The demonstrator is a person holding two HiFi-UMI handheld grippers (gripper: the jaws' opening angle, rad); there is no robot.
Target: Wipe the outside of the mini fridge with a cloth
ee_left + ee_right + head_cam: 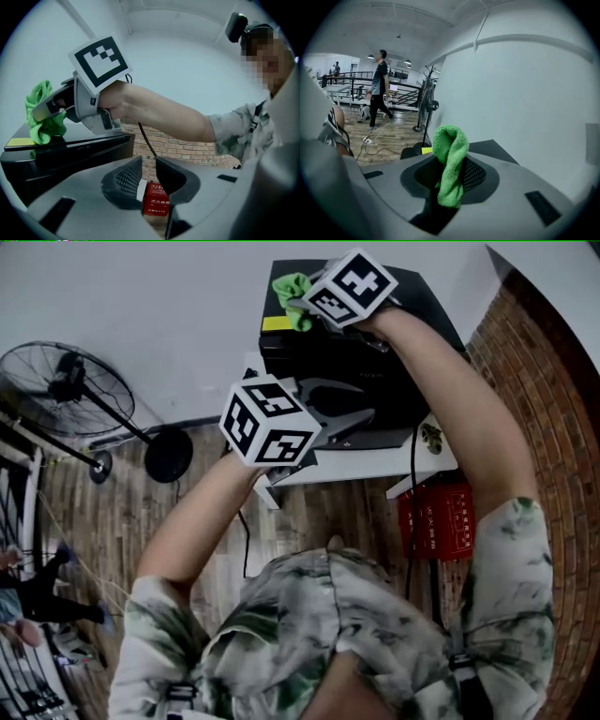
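Note:
The black mini fridge stands on a white table. My right gripper is over the fridge's top near its far left corner, shut on a bunched green cloth. In the right gripper view the cloth stands pinched between the jaws of that gripper, above the fridge top. My left gripper is held lower, by the fridge's front, open and holding nothing. The left gripper view shows its jaws apart, with the fridge, the cloth and the right gripper at the left.
A yellow label sits on the fridge's edge. A red box stands on the floor under the table, beside a brick wall. A standing fan is at the left on the wooden floor. A person walks far off.

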